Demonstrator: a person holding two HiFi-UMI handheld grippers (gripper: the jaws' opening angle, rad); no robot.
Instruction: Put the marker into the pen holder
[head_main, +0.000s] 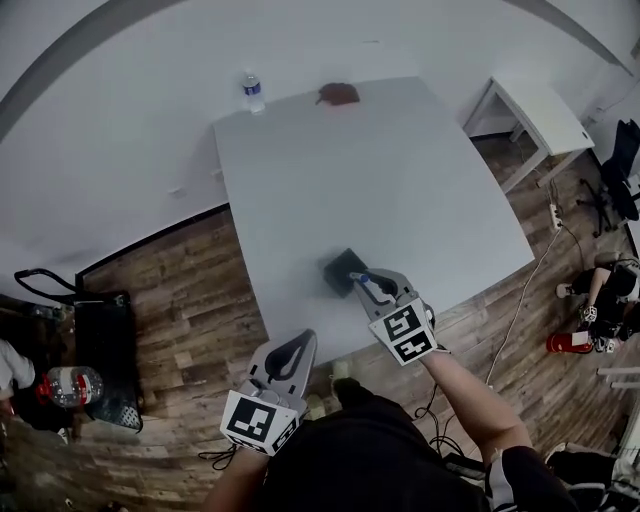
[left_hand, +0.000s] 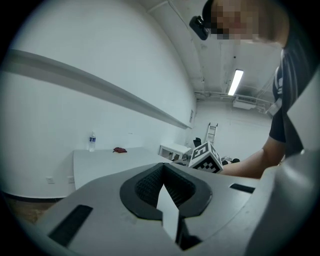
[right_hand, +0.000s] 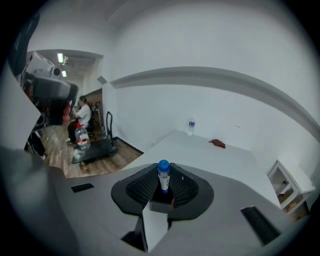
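Pinching the marker (right_hand: 163, 177) in the right hand-held gripper (head_main: 374, 288) — pads closed on the white barrel from both sides, blue cap up, standing upright. Lower end down at the square mouth of the black pen holder (head_main: 343, 270), directly under the jaws; depth inside not readable. Holder near the front edge of the white surface (head_main: 400, 180), roughly mid-width.

Left hand-held gripper (head_main: 300, 342) pressed together, nothing between the pads. Held off the surface just past its near edge, over the wood floor (head_main: 190, 290), apart from the holder and lower-left of the right hand-held gripper.

At the far edge of the surface: water bottle (head_main: 253, 92) upright near the left corner, small reddish item (head_main: 340, 95) to its right — apart, not touching. Rest of the top bare.

Second white table (head_main: 530, 110) off to the right, separate from the main surface.
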